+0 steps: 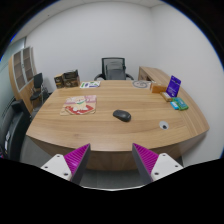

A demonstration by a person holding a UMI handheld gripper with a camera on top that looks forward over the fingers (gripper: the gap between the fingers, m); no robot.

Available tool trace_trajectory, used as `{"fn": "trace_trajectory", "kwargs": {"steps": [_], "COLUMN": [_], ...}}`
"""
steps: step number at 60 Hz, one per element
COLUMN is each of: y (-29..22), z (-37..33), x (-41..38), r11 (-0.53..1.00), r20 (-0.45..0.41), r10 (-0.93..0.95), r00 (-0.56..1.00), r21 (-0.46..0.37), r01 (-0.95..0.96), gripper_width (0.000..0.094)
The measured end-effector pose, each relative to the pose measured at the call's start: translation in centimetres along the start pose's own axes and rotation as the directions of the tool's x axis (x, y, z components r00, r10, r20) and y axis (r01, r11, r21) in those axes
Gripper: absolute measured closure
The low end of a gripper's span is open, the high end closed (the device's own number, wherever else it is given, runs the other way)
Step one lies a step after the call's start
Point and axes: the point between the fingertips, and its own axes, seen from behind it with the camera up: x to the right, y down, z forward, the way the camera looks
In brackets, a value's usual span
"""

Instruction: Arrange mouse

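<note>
- The tool (111,160) hung wide open, empty, short of the wooden counter (70,127).
- Dark oval computer mouse (122,115) lay at twelve o'clock, well beyond the fingers.
- Approach stage, seemingly; next it needed reaching forward to straddle it.

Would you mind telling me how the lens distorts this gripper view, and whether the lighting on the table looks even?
Gripper view: strong fisheye bowing, so the wooden table edge curves and the walls bend inward; lighting is soft and even, with only a faint shadow under the mouse; no harsh glare on the tabletop; the open fingers of the gripper look sharp, while distant items near the office chair are too small to read.
</note>
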Motion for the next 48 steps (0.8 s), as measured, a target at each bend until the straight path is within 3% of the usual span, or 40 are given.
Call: {"fn": "trace_trajectory", "kwargs": {"steps": [20,48], "y": [1.5,1.3], "z": [3.3,9.9], "x": [7.3,9.4], "r11": [0.999,1.0], "r20": [-0.084,-0.054], "r10": [0.034,0.014], "r00": [0.996,0.998], "r21": [-0.008,0.013], "r01": [-0.035,-0.013], "gripper_width": [0.0071,0.0069]}}
